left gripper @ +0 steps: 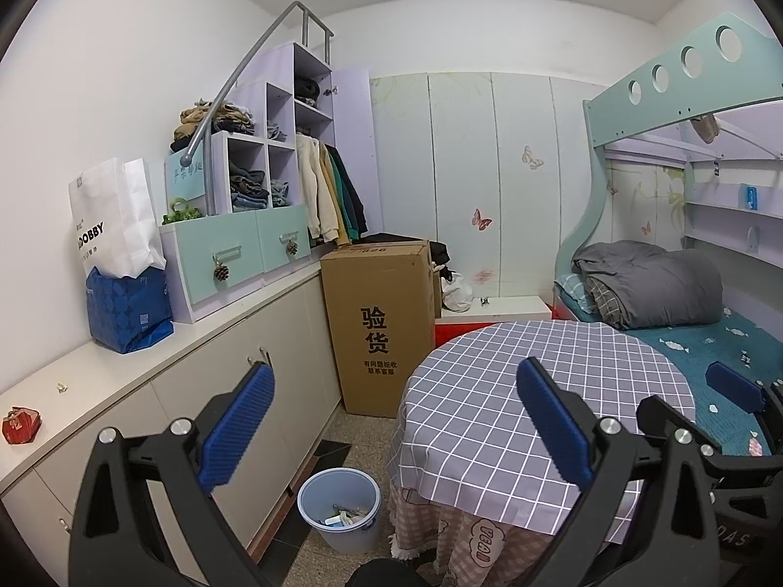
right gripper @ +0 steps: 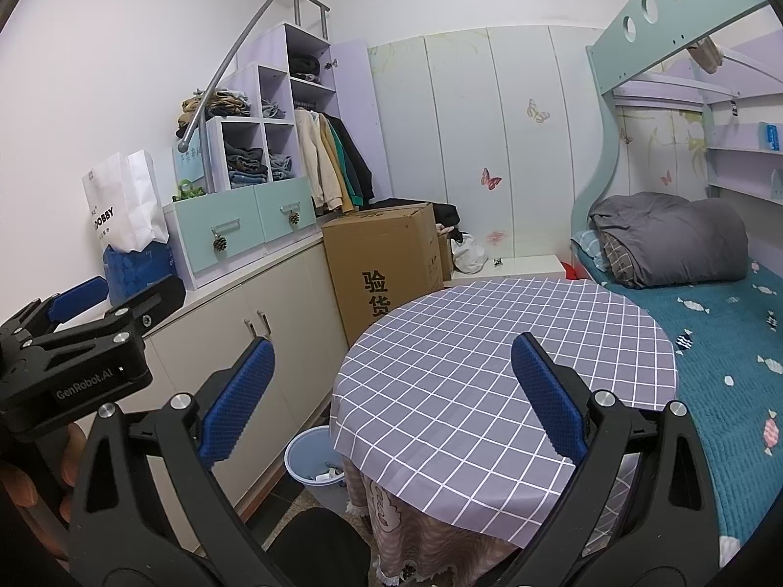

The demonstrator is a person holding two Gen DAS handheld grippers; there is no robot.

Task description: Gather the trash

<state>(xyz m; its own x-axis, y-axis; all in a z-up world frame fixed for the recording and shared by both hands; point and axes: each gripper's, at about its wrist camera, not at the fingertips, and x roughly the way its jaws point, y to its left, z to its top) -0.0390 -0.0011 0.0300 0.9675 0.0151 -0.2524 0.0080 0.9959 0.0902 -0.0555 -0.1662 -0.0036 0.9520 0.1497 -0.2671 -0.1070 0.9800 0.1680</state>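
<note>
Blue ribbed pads line both tools: the left hand-held gripper (left gripper: 396,420) and the right hand-held gripper (right gripper: 391,396) each hold their jaws wide apart with nothing between them, above the near edge of the round desk (left gripper: 548,391) with its grey checked cloth. A pale blue trash bin (left gripper: 339,508) stands on the floor just beside the left edge of the desk, with some paper scraps (left gripper: 342,518) inside. A red crumpled wrapper (left gripper: 21,424) lies on the long white cabinet top (left gripper: 122,367) near its front edge.
</note>
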